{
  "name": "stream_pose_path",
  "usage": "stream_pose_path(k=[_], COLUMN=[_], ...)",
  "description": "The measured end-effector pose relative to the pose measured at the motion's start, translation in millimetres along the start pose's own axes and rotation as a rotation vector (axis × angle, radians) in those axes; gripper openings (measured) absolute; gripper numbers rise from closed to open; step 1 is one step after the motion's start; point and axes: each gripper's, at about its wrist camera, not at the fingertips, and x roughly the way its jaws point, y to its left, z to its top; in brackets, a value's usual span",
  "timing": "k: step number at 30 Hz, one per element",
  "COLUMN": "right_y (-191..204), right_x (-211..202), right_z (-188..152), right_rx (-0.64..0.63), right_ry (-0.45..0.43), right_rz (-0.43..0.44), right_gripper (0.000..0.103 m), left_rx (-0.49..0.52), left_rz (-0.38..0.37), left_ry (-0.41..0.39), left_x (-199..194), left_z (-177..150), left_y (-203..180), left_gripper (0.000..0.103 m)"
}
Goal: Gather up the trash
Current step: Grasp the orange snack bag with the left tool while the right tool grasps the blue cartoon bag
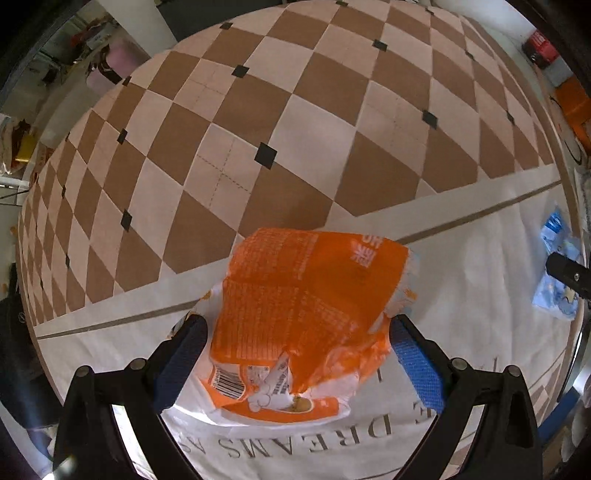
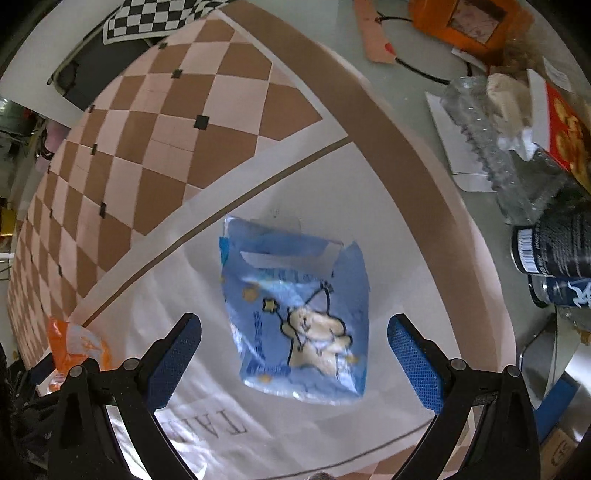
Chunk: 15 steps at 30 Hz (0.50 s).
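A crumpled orange snack wrapper [image 1: 306,314] lies on the white part of the tablecloth [image 1: 480,258]. My left gripper [image 1: 295,328] is open, its blue-padded fingers on either side of the wrapper, apart from it. A blue wrapper with a cartoon dog [image 2: 299,314] lies flat on the cloth. My right gripper [image 2: 293,328] is open above it, fingers wide on either side. The orange wrapper also shows in the right wrist view [image 2: 74,343] at the far left. The blue wrapper also shows in the left wrist view [image 1: 557,273] at the right edge.
The cloth has a brown and pink checked area [image 1: 258,129]. Beyond its corner on the right stand crushed clear plastic bottles [image 2: 498,147], a dark can [image 2: 554,251], a red box [image 2: 569,125] and an orange box [image 2: 465,22] on a grey surface.
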Motion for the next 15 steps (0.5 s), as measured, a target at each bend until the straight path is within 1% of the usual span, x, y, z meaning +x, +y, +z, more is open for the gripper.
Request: stream_pose_path(k=[5, 9, 10, 12, 13, 14, 15], right_y=[6, 10, 10, 17, 20, 21, 22], right_x=[14, 20, 19, 18, 17, 15, 13], right_z=[10, 11, 10, 6, 5, 3, 1], right_rx=[-0.017, -0.015, -0.015, -0.022, -0.027, -0.031, -0.030], right_ry=[0.023, 0.025, 0.017, 0.009, 0.000, -0.010, -0.015], right_rz=[-0.010, -0.008, -0.008, -0.019, -0.027, -0.027, -0.024], right_gripper=[0.102, 0.101, 0.099, 0.080, 0.077, 0.069, 0.064], left_rx=[0.004, 0.013, 0.015, 0.014, 0.013, 0.011, 0.008], left_rz=[-0.008, -0.013, -0.015, -0.027, -0.031, -0.040, -0.042], left_ry=[-0.001, -0.022, -0.027, -0.037, -0.042, -0.049, -0.054], left_x=[2, -6, -9, -15, -18, -21, -25], left_z=[3, -6, -7, -11, -14, -18, -20], left_y=[0, 2, 4, 6, 7, 7, 12], left_gripper=[0.100, 0.079, 0.077, 0.071, 0.067, 0.063, 0.062])
